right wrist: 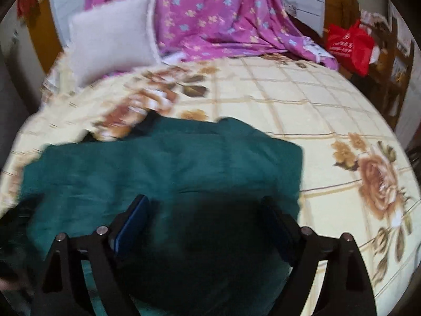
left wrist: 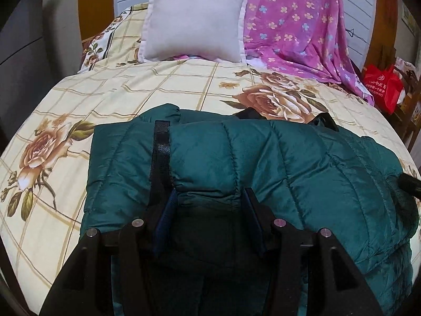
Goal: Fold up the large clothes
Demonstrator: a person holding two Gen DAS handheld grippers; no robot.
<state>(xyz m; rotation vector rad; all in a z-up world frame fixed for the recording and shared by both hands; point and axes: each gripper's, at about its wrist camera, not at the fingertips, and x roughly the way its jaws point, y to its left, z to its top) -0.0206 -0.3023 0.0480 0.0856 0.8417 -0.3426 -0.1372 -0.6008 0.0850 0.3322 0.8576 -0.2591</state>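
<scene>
Right, my left claw (left wrist: 209, 197) has a puffy fold of the teal quilted down jacket (left wrist: 263, 163) sitting between its blue pads (left wrist: 164, 223), and the fabric bunches where they meet it, so I'd call that clenched on the jacket. My right claw (right wrist: 208, 210) stands wide, jaws well apart, with a dark mound of the same jacket under them; the picture is blurred, but I see no pad pressing in, so that one is released.

The jacket lies across the near edge of the bed's cream floral checked bedspread (left wrist: 163, 84), already doubled over, its black strap (left wrist: 160, 144) showing just beyond my left claw. A white square pillow (left wrist: 194, 21) and a pink flowered sheet (left wrist: 289, 18) sit at the far edge, well apart from it.

Handling, as I judge it: soft, light, springy, and that shiny shell looks slippery. It'll puff back open unless pressed flat. Best to take it at a thick seam or folded edge, gathering plenty of padding.
</scene>
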